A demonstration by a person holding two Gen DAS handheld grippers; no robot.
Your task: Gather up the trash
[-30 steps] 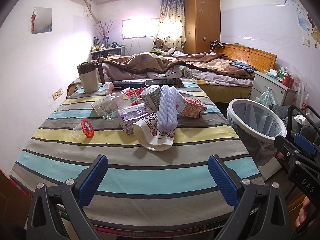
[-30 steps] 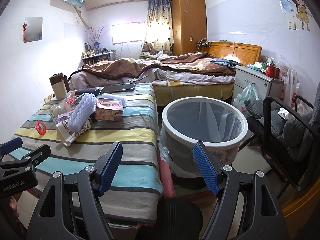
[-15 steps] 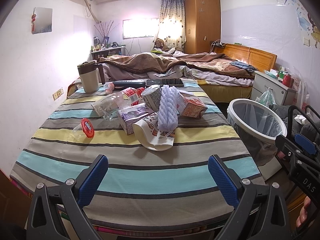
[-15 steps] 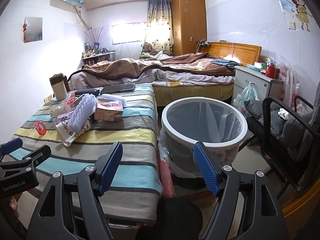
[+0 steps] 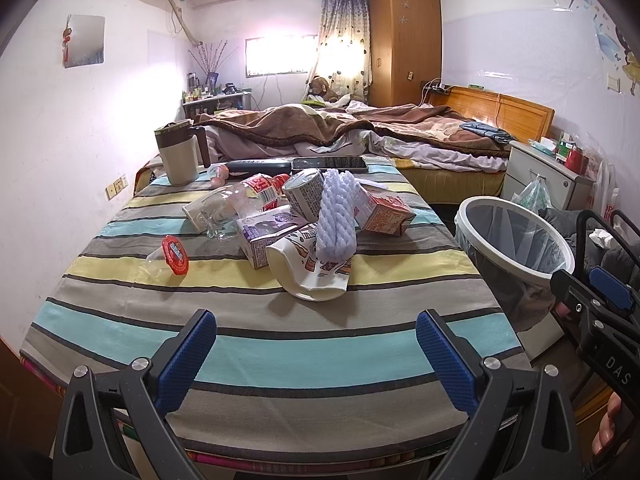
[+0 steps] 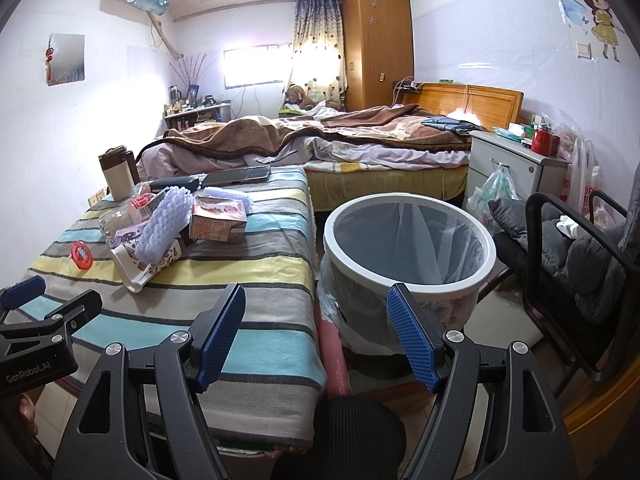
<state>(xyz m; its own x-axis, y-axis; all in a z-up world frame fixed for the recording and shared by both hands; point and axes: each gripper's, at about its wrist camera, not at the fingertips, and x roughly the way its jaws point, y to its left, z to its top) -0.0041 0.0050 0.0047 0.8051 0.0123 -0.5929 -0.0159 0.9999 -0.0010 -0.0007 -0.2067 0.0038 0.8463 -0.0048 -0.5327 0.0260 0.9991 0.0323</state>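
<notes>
A pile of trash lies mid-table on the striped cloth: a white foam net sleeve, a crushed paper cup, a purple carton, a red-and-white carton, a can, a clear plastic bottle and a red lid. The lined white bin stands right of the table. My left gripper is open and empty over the table's near edge. My right gripper is open and empty, near the bin's front rim.
A mug, a phone and a dark remote lie at the table's far end. A bed is behind. A nightstand and a dark chair stand right of the bin.
</notes>
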